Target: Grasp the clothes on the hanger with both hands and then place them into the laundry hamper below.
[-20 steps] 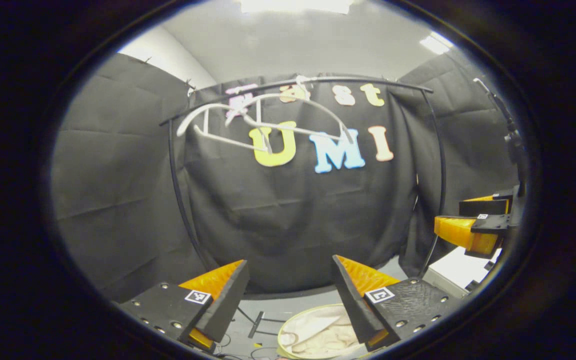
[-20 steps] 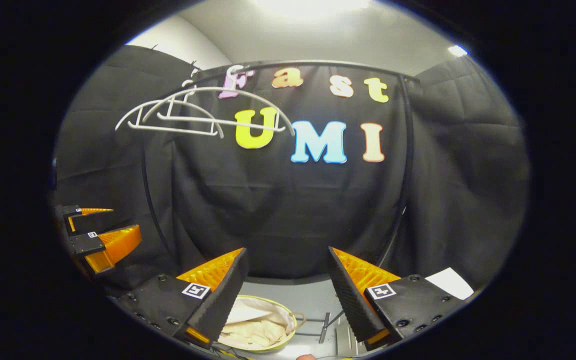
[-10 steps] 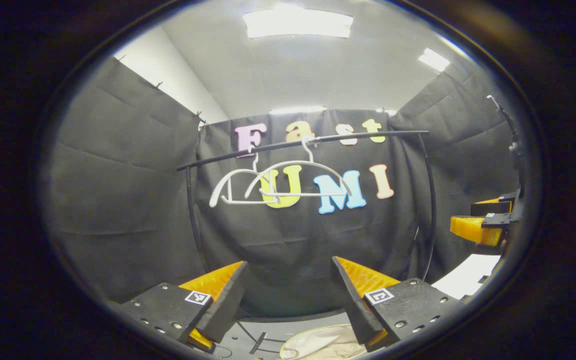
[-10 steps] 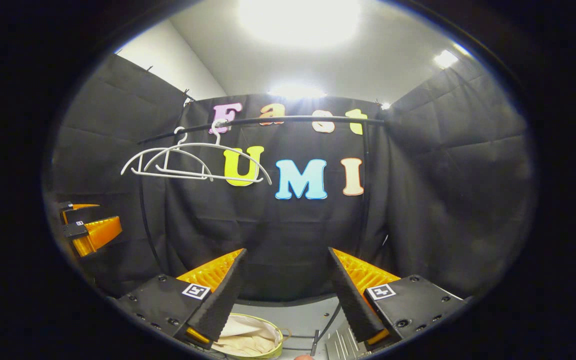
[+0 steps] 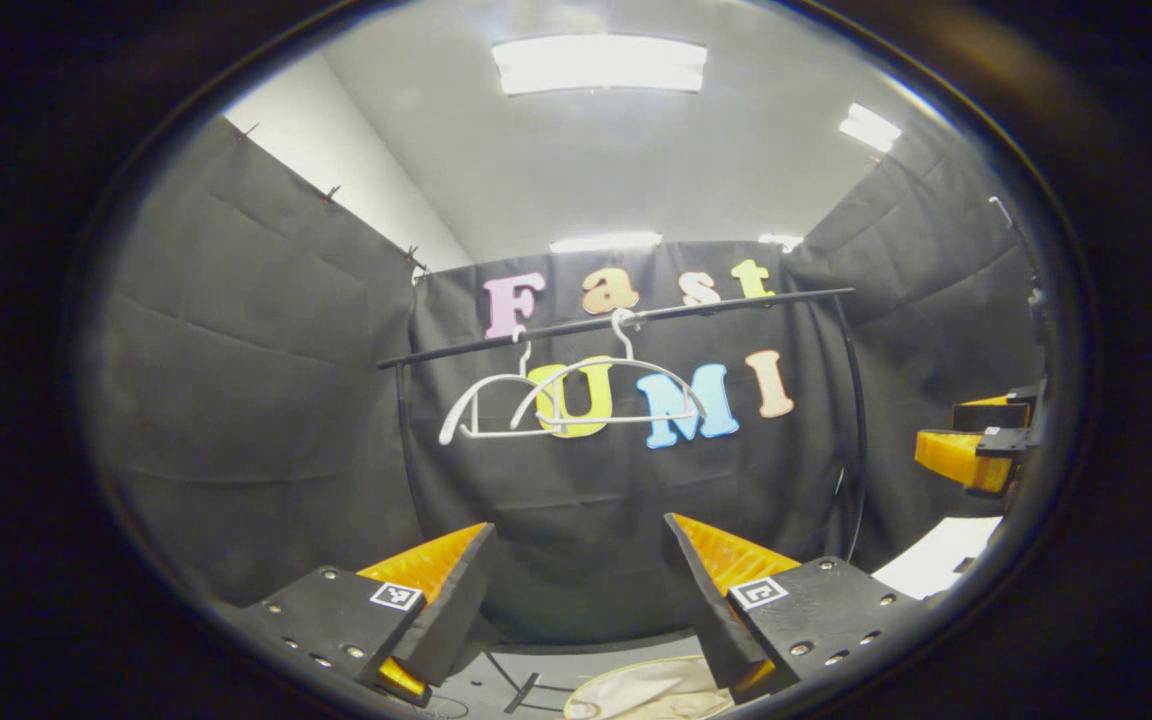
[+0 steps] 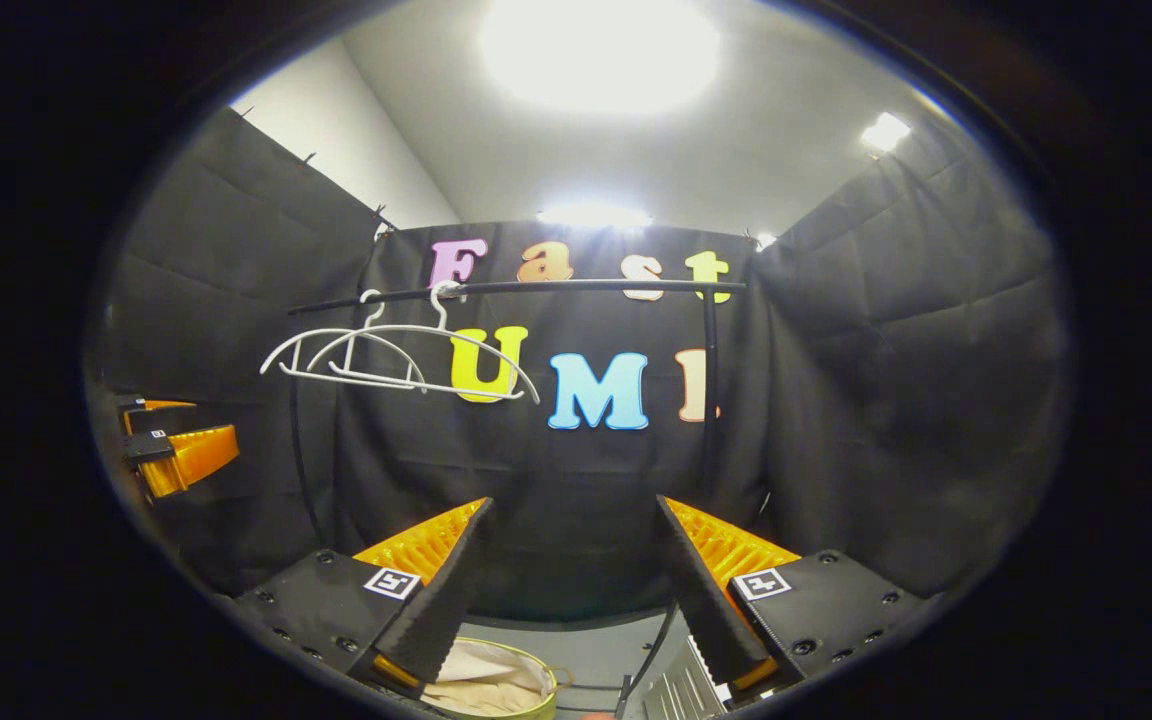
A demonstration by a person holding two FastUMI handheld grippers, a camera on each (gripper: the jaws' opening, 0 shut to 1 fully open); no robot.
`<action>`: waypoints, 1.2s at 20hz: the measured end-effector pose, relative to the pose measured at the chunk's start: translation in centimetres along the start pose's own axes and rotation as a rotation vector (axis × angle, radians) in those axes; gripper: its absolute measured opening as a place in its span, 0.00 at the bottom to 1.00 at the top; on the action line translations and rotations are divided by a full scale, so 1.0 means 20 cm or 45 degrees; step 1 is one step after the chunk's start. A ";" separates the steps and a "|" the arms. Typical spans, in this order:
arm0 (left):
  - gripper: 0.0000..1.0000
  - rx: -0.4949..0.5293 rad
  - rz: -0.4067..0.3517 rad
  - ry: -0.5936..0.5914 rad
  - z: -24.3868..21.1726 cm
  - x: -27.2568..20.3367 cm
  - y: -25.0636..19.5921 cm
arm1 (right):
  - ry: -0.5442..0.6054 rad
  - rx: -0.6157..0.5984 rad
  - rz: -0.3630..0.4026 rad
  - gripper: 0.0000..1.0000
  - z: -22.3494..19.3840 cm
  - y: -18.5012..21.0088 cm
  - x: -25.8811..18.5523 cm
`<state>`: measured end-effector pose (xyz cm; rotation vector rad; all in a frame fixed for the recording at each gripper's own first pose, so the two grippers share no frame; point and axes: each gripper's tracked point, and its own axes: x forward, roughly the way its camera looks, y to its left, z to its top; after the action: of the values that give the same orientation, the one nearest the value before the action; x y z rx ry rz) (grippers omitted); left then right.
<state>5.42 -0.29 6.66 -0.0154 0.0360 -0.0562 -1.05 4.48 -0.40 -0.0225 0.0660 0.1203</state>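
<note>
Two bare white hangers (image 5: 566,400) (image 6: 401,355) hang on the black rail (image 5: 616,320) (image 6: 536,288) ahead of both grippers. Cream clothes (image 5: 651,690) (image 6: 481,680) lie in the round laundry hamper (image 6: 536,705) on the floor below. My left gripper (image 5: 576,560) is open with nothing between its fingers, well back from the rail. Likewise my right gripper (image 6: 571,540) is open and holds nothing. In the left gripper view the right gripper (image 5: 976,445) shows at the far right edge. The left gripper (image 6: 171,450) appears at the far left of the right gripper view.
The rail's curved black posts (image 5: 861,420) (image 6: 708,400) run down to feet on the grey floor (image 6: 606,650). A white flat object (image 5: 936,565) lies at the lower right of the left gripper view. Black cloth walls close in on three sides.
Both grippers have tilted upward and drawn back: the rail and hangers sit lower and smaller in each view, and the hamper has slid toward the bottom edge. Both stay open.
</note>
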 end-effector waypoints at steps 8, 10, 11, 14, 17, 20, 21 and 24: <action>0.96 0.009 0.035 -0.018 0.06 -0.07 0.01 | -0.031 -0.003 0.000 0.97 0.04 -0.03 -0.04; 0.96 0.006 0.042 -0.025 0.07 -0.08 -0.01 | -0.014 0.005 -0.007 0.98 0.01 -0.05 -0.03; 0.96 0.003 0.044 -0.026 0.07 -0.09 -0.02 | -0.007 0.010 -0.010 0.98 0.00 -0.06 -0.03; 0.96 0.004 0.044 -0.030 0.06 -0.08 -0.03 | -0.013 0.008 -0.032 0.98 0.02 -0.10 -0.02; 0.95 -0.001 0.047 -0.036 0.07 -0.07 -0.03 | -0.033 0.000 -0.049 0.98 0.04 -0.12 -0.02; 0.96 -0.014 0.054 -0.056 0.10 -0.08 -0.01 | -0.033 -0.005 -0.055 0.98 0.04 -0.13 -0.02; 0.96 -0.014 0.054 -0.064 0.11 -0.08 -0.01 | -0.037 -0.005 -0.059 0.97 0.05 -0.13 -0.02; 0.96 -0.013 0.051 -0.064 0.10 -0.08 -0.02 | -0.044 -0.001 -0.065 0.98 0.06 -0.14 -0.01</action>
<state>3.82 -0.62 8.77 -0.0266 -0.0133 -0.0158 -0.88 1.69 0.81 -0.0227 0.0307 0.0700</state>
